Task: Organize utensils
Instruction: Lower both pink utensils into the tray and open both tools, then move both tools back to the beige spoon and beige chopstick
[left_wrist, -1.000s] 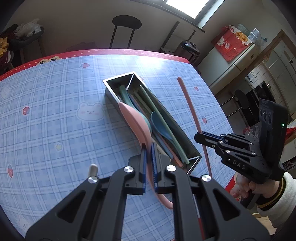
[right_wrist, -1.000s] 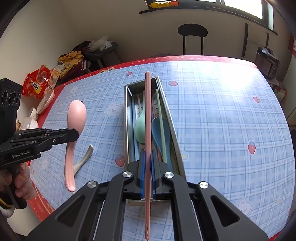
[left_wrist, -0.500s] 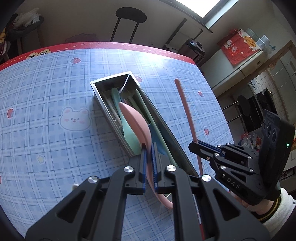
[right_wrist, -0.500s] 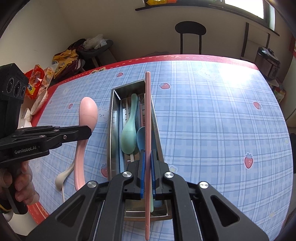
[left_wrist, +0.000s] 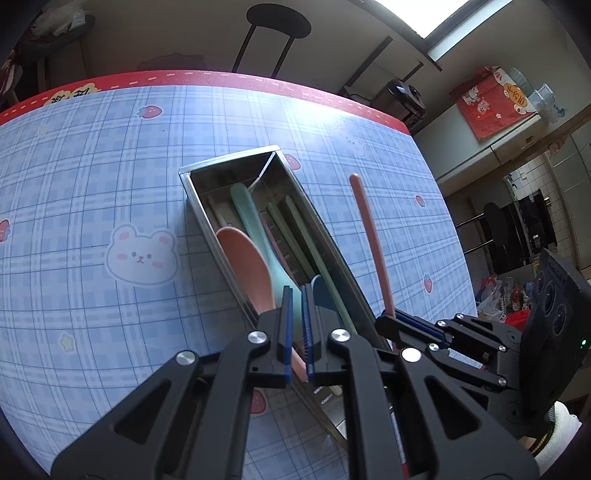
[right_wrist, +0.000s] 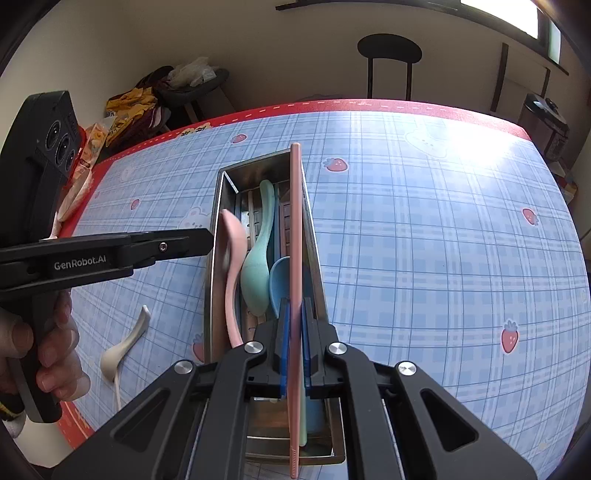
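With the left gripper (left_wrist: 297, 325) clamped on a pink spoon (left_wrist: 245, 267) and the right gripper (right_wrist: 293, 343) on a pink chopstick (right_wrist: 295, 236), both over the steel utensil tray (right_wrist: 218, 221), each is best lowered parallel to the tray's length before release.

Black stool (right_wrist: 389, 55) against beige wall, bright window (left_wrist: 469, 14) above.

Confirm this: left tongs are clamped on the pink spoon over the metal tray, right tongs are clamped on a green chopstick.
One thing is wrong: the chopstick in the right tongs is pink, not green, as the right wrist view shows. The rest holds: the left tongs are clamped on the pink spoon over the metal tray.
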